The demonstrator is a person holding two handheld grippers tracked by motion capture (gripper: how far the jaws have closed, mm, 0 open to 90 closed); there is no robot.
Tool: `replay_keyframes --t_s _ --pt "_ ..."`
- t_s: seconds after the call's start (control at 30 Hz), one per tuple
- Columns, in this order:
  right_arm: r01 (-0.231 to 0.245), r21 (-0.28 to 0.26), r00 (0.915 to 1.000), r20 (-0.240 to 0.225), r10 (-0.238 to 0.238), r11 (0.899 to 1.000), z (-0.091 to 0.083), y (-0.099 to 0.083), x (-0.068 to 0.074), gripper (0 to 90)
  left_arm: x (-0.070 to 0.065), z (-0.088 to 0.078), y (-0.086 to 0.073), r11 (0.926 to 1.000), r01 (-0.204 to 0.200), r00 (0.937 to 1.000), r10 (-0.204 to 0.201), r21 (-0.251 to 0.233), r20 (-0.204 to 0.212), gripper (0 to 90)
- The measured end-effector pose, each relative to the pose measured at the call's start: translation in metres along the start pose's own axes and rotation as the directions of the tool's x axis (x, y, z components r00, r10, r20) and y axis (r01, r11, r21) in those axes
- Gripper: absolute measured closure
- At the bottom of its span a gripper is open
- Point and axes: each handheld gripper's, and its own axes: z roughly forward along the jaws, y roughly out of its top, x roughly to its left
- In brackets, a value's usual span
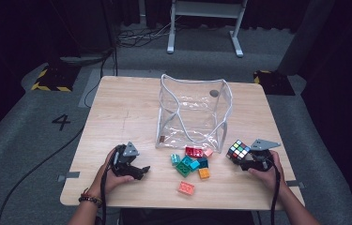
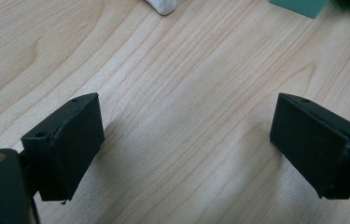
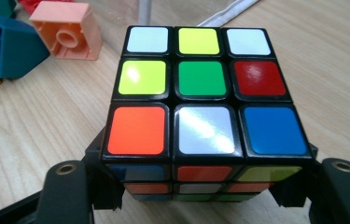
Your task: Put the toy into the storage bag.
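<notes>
On the pale wooden surface (image 1: 131, 108) a clear plastic bag (image 1: 193, 112) stands open at twelve o'clock, loose toy bricks (image 1: 193, 165) just below it. Our right gripper (image 1: 248, 159) is clamped on the puzzle cube (image 1: 238, 150) at three o'clock, its jaws pressing the cube's lower layer, while our left gripper (image 1: 138, 169) rests at nine o'clock, jaws apart and empty. With so low a grip, we judge the cube could tip or twist loose when lifted towards the bag.

A light wooden table (image 1: 117, 112) is seen carrying a clear plastic bag (image 1: 193, 115) standing open near the middle, with a cluster of coloured toy bricks (image 1: 191, 163) laid just before it and one salmon brick (image 1: 186, 188) set slightly apart.
</notes>
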Motion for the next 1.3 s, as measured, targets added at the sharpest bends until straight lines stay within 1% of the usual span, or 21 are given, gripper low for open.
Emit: replay_keyframes --t_s 0.03,0.1,0.17,0.27,0.33,0.37,0.43,0.47,0.5,0.57,0.7,0.8,0.83,0.9,0.97,1.0,1.07,1.1,1.13,1.23,1.3 --pt "-0.003 -0.010 1.0000 0.007 0.003 1.000 -0.001 0.001 0.000 34.1 0.000 0.000 0.000 1.0000 0.000 1.0000 0.000 0.000 0.000 10.0" --pt "-0.005 -0.034 1.0000 0.008 0.005 0.999 -0.004 0.003 -0.001 34.1 0.000 0.000 0.000 1.0000 0.000 1.0000 0.000 -0.001 0.000 10.0" --pt "-0.011 -0.055 0.9999 -0.001 0.011 0.998 -0.007 0.005 -0.002 34.1 0.000 0.000 0.000 1.0000 0.000 1.0000 0.000 0.000 0.000 10.0" --pt "-0.006 -0.060 1.0000 0.000 0.006 0.998 -0.009 0.006 -0.003 34.1 0.000 0.000 0.000 1.0000 0.001 1.0000 -0.001 0.000 0.000 10.0" --pt "-0.023 -0.075 0.9997 -0.004 0.023 0.997 -0.011 0.007 -0.004 34.1 0.000 0.000 0.000 1.0000 0.001 1.0000 -0.001 -0.001 0.000 10.0" --pt "-0.024 -0.077 0.9997 -0.007 0.024 0.997 -0.013 0.008 -0.005 34.1 0.000 0.000 0.000 1.0000 0.001 1.0000 -0.001 -0.001 0.000 10.0" --pt "-0.021 -0.081 0.9998 -0.004 0.021 0.997 -0.015 0.010 -0.005 34.1 0.000 0.000 0.000 1.0000 0.001 1.0000 -0.001 -0.001 0.002 10.0" --pt "-0.014 -0.094 0.9999 0.002 0.014 0.996 -0.017 0.013 -0.006 34.1 0.000 0.000 0.000 1.0000 0.001 1.0000 -0.001 0.001 0.001 10.0" --pt "-0.018 -0.097 0.9998 -0.001 0.018 0.995 -0.018 0.014 -0.006 34.1 0.001 0.000 0.000 1.0000 -0.007 1.0000 0.007 0.001 -0.003 9.9" --pt "-0.014 -0.107 0.9999 -0.001 0.014 0.994 -0.020 0.018 -0.006 34.1 0.000 0.000 0.000 1.0000 0.002 1.0000 -0.002 0.000 0.008 9.7" --pt "-0.008 -0.130 1.0000 -0.003 0.008 0.992 -0.022 0.025 -0.005 34.1 0.000 0.000 0.000 1.0000 0.001 1.0000 -0.001 0.000 0.004 9.8" --pt "0.008 -0.139 1.0000 0.000 -0.008 0.990 -0.025 0.031 -0.003 34.1 0.000 0.000 0.000 1.0000 0.001 1.0000 -0.001 0.000 0.005 9.7" --pt "0.012 -0.145 0.9999 0.003 -0.012 0.989 -0.026 0.033 -0.003 34.1 0.000 0.000 0.000 1.0000 -0.001 1.0000 0.001 0.000 -0.001 9.8" --pt "0.012 -0.150 0.9999 0.004 -0.012 0.989 -0.029 0.036 -0.003 34.1 0.000 0.000 0.000 1.0000 0.000 1.0000 0.000 0.000 0.000 9.8" --pt "0.022 -0.163 0.9998 0.005 -0.021 0.986 -0.033 0.040 -0.005 34.1 0.000 0.000 0.000 1.0000 0.002 1.0000 -0.002 0.000 0.006 9.7" --pt "0.019 -0.169 0.9998 0.004 -0.019 0.986 -0.035 0.041 -0.005 34.1 0.000 0.000 0.000 1.0000 0.001 1.0000 -0.001 0.000 0.003 9.8" --pt "0.015 -0.179 0.9998 0.017 -0.012 0.984 -0.038 0.042 -0.008 34.1 0.000 0.000 0.000 1.0000 0.001 1.0000 -0.001 0.000 0.003 9.7" --pt "0.010 -0.180 0.9999 0.013 -0.007 0.984 -0.040 0.043 -0.009 34.1 0.000 0.000 0.000 1.0000 -0.001 1.0000 0.001 0.000 -0.002 9.8" --pt "0.012 -0.184 0.9998 0.020 -0.008 0.983 -0.041 0.043 -0.011 34.1 0.000 0.000 0.000 1.0000 0.003 1.0000 -0.003 0.000 0.007 9.7" --pt "0.019 -0.191 0.9993 0.034 -0.013 0.981 -0.046 0.047 -0.015 34.1 0.000 0.000 0.000 1.0000 0.002 1.0000 -0.002 0.000 0.005 9.8" --pt "0.021 -0.196 0.9991 0.040 -0.013 0.980 -0.049 0.050 -0.017 34.0 0.000 0.000 0.000 1.0000 -0.002 1.0000 0.002 0.000 -0.003 9.8"
